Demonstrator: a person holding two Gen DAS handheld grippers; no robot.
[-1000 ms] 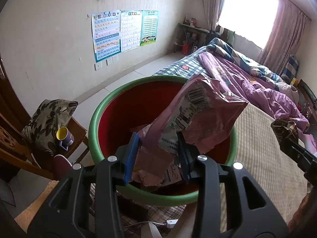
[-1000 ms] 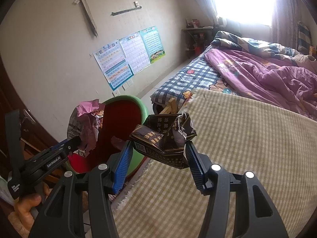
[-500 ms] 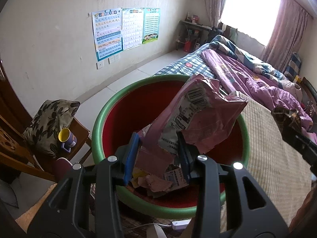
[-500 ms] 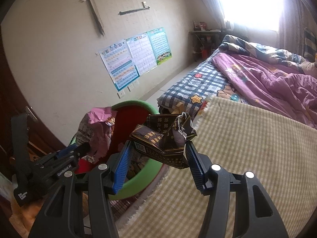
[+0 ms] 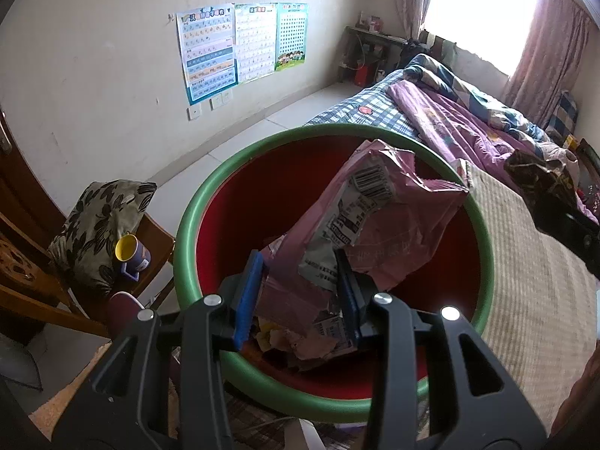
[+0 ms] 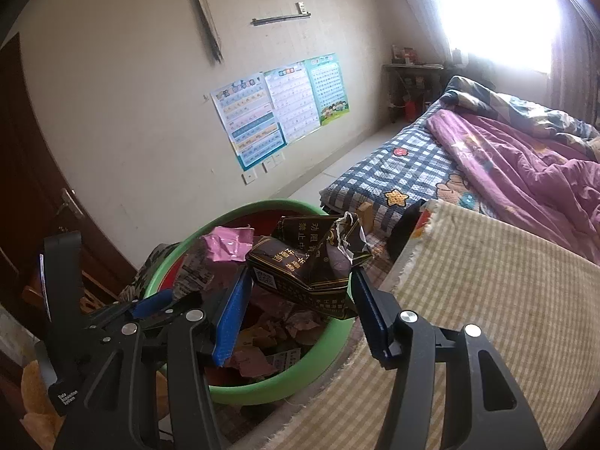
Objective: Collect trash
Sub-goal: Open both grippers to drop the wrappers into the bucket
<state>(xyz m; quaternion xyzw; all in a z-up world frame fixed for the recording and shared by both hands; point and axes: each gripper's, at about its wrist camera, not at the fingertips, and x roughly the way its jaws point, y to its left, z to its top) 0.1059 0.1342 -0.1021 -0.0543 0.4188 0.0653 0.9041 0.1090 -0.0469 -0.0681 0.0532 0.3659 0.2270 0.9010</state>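
Note:
My left gripper [image 5: 300, 292] is shut on a crumpled pink wrapper [image 5: 375, 217] and holds it over the mouth of a red bin with a green rim [image 5: 225, 172]. The bin holds several scraps of paper trash [image 5: 300, 345]. My right gripper [image 6: 296, 296] is shut on a crushed dark brown carton [image 6: 307, 258], held above the bin's right rim [image 6: 330, 352] by the bed's edge. The left gripper [image 6: 150, 307] with the pink wrapper [image 6: 228, 247] shows at the left of the right wrist view. The carton [image 5: 536, 176] shows at the right edge of the left wrist view.
A bed with a beige striped mat [image 6: 487, 300], checked sheet and purple quilt [image 6: 525, 161] lies to the right of the bin. A wooden chair with a floral cushion [image 5: 97, 217] and a yellow-lined mug [image 5: 131, 251] stands left of it. Posters [image 5: 240, 45] hang on the wall.
Both grippers have moved closer to the bin. The left one now holds the pink wrapper lower over its opening, and the right one has come from over the mat to the bin's rim.

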